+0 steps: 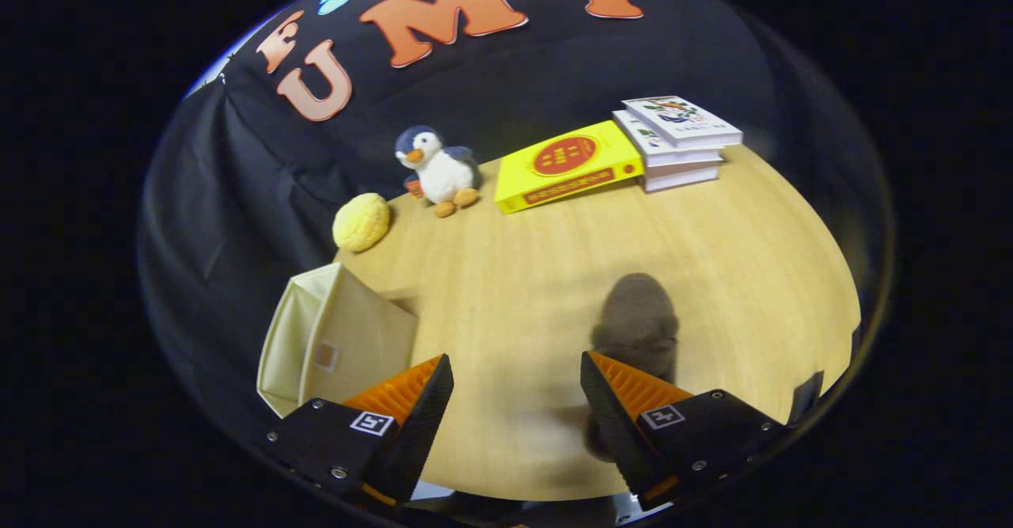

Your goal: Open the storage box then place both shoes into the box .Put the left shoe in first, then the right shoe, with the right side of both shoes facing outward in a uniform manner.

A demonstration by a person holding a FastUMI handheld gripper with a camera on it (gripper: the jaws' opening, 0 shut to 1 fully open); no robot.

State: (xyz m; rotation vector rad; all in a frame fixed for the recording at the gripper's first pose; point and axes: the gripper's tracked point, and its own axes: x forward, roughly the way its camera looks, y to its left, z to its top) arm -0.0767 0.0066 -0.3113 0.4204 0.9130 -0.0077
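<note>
- Hand-held gripper (516, 401) hovers above the worktop (514, 275), fingers spread, grasping nothing.
- Beige storage box (336, 342) lies beside the left finger; a blurred brown-grey shoe (637, 326) sits by the right finger.
- Risk: the finger could nudge the shoe.

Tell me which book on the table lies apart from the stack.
The yellow book with the red round emblem; it lies flat beside the stack of white books. Open gripper is far from both.

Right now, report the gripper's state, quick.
Gripper: open, fingers spread wide with bare wooden table between them, holding nothing; a dark fuzzy shoe lies just ahead of one finger.
</note>
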